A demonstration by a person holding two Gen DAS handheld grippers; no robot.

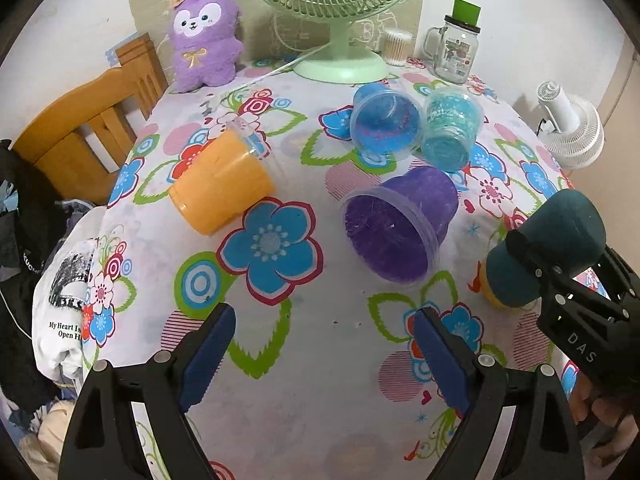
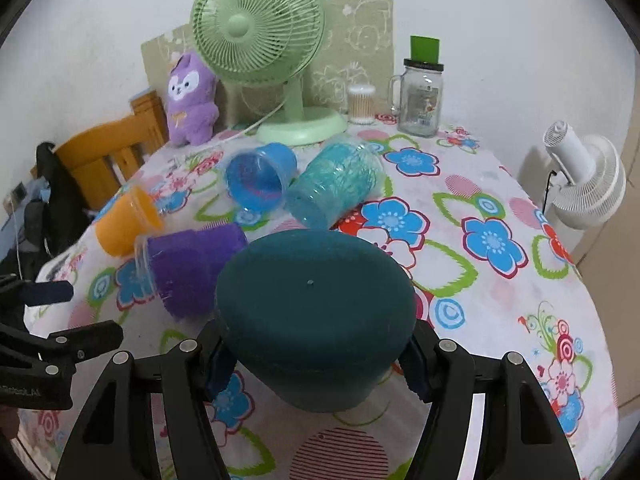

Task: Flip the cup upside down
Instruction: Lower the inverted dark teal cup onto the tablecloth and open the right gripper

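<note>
My right gripper (image 2: 316,364) is shut on a dark teal cup (image 2: 316,312), held bottom toward the camera just above the flowered tablecloth; it also shows in the left wrist view (image 1: 548,248) at the right. My left gripper (image 1: 324,356) is open and empty over the cloth near the table's front. Lying on their sides are an orange cup (image 1: 220,188), a purple cup (image 1: 400,224), a blue cup (image 1: 384,120) and a light turquoise cup (image 1: 452,132). In the right wrist view they lie beyond the teal cup: purple (image 2: 192,272), orange (image 2: 128,220), blue (image 2: 260,180), turquoise (image 2: 332,184).
A green desk fan (image 2: 260,60), a purple plush toy (image 2: 192,100), a cotton-swab tub (image 2: 360,104) and a glass mug jar with a green lid (image 2: 420,96) stand at the back. A wooden chair (image 1: 88,120) is at the left, a white fan (image 2: 584,184) at the right.
</note>
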